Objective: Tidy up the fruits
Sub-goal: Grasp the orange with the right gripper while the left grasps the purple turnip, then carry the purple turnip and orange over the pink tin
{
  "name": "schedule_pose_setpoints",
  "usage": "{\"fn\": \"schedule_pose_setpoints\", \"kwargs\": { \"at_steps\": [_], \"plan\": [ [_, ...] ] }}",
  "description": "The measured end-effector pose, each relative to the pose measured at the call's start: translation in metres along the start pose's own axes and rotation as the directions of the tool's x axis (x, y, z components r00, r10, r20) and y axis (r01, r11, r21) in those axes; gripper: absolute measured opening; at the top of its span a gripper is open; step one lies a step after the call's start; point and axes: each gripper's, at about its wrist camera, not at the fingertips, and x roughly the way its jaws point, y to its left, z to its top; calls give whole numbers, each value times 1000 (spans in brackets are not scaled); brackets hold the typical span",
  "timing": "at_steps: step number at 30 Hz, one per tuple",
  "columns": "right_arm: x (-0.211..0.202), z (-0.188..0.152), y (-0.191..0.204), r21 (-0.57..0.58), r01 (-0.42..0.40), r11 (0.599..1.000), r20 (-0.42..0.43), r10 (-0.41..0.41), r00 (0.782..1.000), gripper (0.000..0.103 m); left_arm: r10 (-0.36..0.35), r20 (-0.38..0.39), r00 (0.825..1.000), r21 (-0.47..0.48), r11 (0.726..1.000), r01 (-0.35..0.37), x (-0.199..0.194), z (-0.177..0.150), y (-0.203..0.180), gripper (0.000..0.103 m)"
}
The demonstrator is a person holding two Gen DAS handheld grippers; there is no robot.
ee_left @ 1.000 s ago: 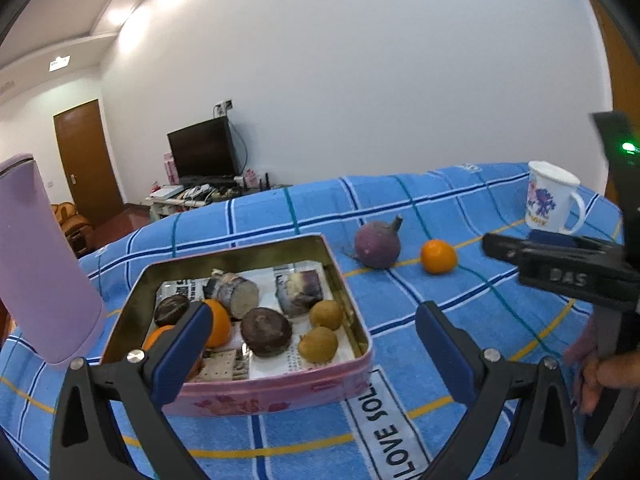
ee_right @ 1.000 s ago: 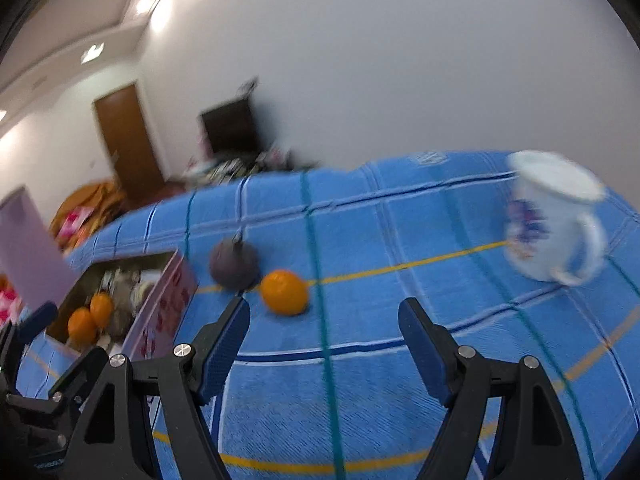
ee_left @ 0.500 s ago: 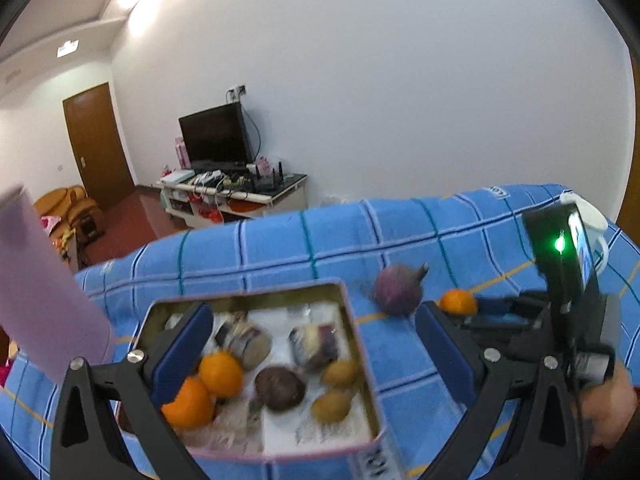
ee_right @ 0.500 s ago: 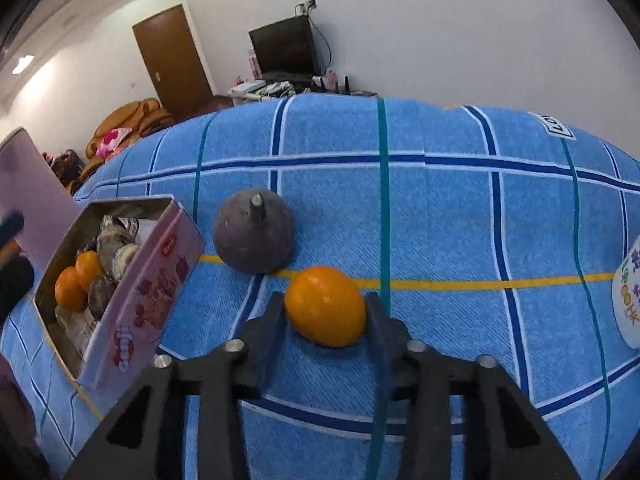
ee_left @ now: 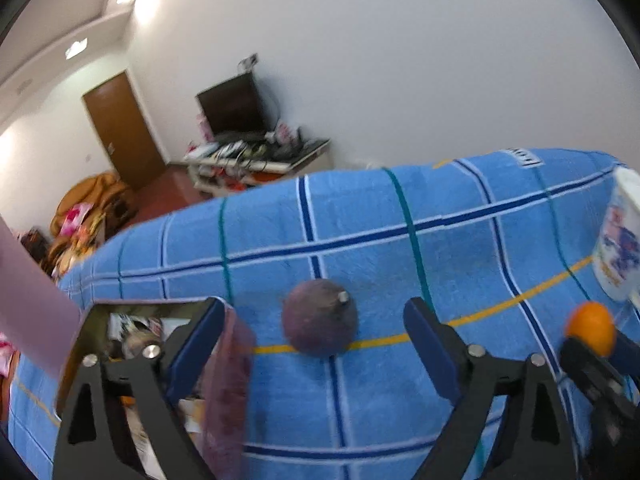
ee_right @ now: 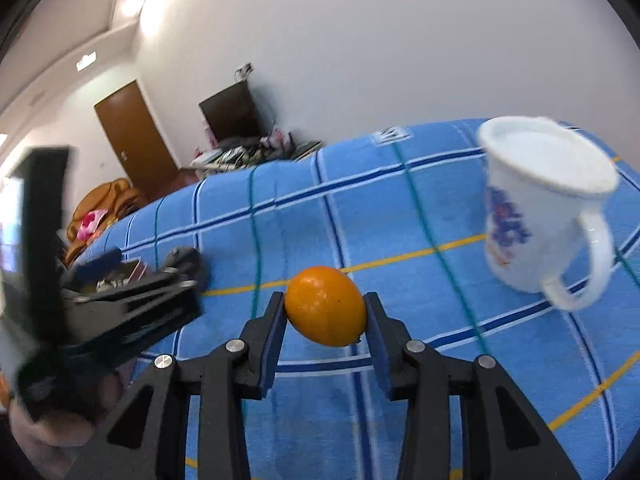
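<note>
right gripper (ee_right: 325, 334): clamped on the orange (ee_right: 326, 305), blue pads pressing both sides, fruit up off the cloth.
orange, from the other camera: out at the far right edge (ee_left: 591, 327), pinched in the right gripper's tips.
left gripper (ee_left: 314, 346): fingers wide apart but closing, with the purple fruit (ee_left: 320, 322) in the gap, not touched by either pad.
purple fruit: dark, roundish, stubby stem on top, sitting on the cloth right on the yellow stripe, just right of the tin.
tin (ee_left: 94, 320): open pink box at lower left, partly behind the left finger; paper and some fruit inside, too blurry to sort out really.
mug (ee_right: 536, 212): white with a blue print, handle toward the camera, upright on the cloth, right of the orange and apart from it.
cloth (ee_left: 460, 252): blue towel with dark blue, green and yellow lines.
pink thing (ee_left: 28, 308): pale purple-pink cylinder at the left edge, next to the tin.
</note>
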Motion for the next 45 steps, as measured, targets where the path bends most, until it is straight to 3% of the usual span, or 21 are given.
{"fn": "schedule_pose_setpoints", "kwargs": {
  "at_steps": [6, 9, 17, 19, 21, 25, 29, 32, 37, 45],
  "plan": [
    [-11, 1, -2, 11, -31, 999, 27, 31, 999, 41, 95, -96, 991, -50, 994, -100, 33, 1, -14, 93],
    [-13, 3, 0, 6, -39, 999, 34, 39, 999, 41, 70, -174, 982, -73, 994, -84, 49, 2, -15, 89],
    [-9, 5, 2, 4, -28, 1000, 34, 28, 999, 41, -6, -191, 982, -174, 984, -28, 62, 13, -5, 83],
    [-7, 5, 4, -4, -12, 1000, 39, 12, 999, 41, -4, -184, 983, -186, 982, -31, 61, 13, 1, 63],
    [-7, 4, 3, -12, 10, 1000, 51, -10, 999, 41, -30, -178, 984, -186, 982, -4, 59, 10, 5, 53],
    [-8, 3, 4, -25, 49, 998, 96, -46, 994, 41, -72, -161, 984, -148, 988, 48, 51, 5, 4, 53],
    [-15, -1, 4, -37, 75, 996, 148, -69, 987, 41, -159, -137, 978, -149, 979, 138, 33, -8, 4, 53],
    [-20, -2, 6, -38, 82, 996, 177, -74, 981, 41, -179, -85, 980, -107, 980, 170, 10, -17, 0, 53],
    [-29, -6, 15, -74, 121, 990, 222, -101, 970, 41, -192, 23, 981, -48, 980, 193, -35, -38, 4, 53],
    [-51, -21, 27, -114, 171, 979, 273, -134, 953, 41, -191, 84, 978, -25, 981, 194, -79, -71, 19, 53]
  ]
}}
